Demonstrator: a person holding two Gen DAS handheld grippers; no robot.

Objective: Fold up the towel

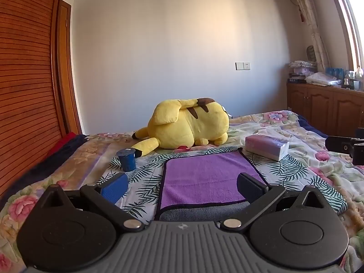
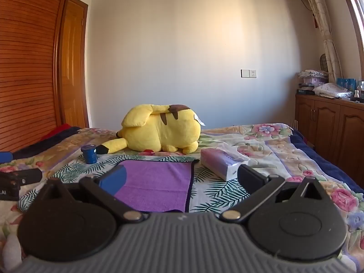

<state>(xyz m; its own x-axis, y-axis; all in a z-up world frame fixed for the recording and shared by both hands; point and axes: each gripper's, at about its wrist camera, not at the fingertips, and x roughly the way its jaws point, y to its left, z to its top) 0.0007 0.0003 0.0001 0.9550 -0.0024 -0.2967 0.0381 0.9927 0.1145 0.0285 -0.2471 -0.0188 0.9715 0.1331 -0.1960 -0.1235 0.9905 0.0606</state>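
Both grippers hover low over a bed, jaws spread wide and holding nothing. From the left wrist view, the left gripper [image 1: 182, 184] sits just above the near edge of a purple terry towel with dark piped edging [image 1: 204, 177], one blue-padded finger out over the leaf-print sheet [image 1: 145, 170] on the left and one dark finger over the towel's right part. From the right wrist view, the right gripper [image 2: 182, 179] hangs to the right of the towel's centre, its left finger over the purple cloth [image 2: 157, 182] and its right finger in front of a pale lilac tissue pack [image 2: 224, 162].

The towel lies flat on the sheet, in the middle of the floral bedspread [image 1: 318, 141], and appears not yet folded; a grey strip shows along its near edge. Behind it lie a large yellow plush toy [image 1: 188, 125] and a small dark blue cup [image 1: 126, 159], both clear of the cloth.

To start well, each gripper would likely go to one near corner, pinch only the towel and not the sheet beneath, lift both corners evenly, and carry them to the far edge so the edges line up. The tissue pack lies just beside the far right corner and could catch the fold.
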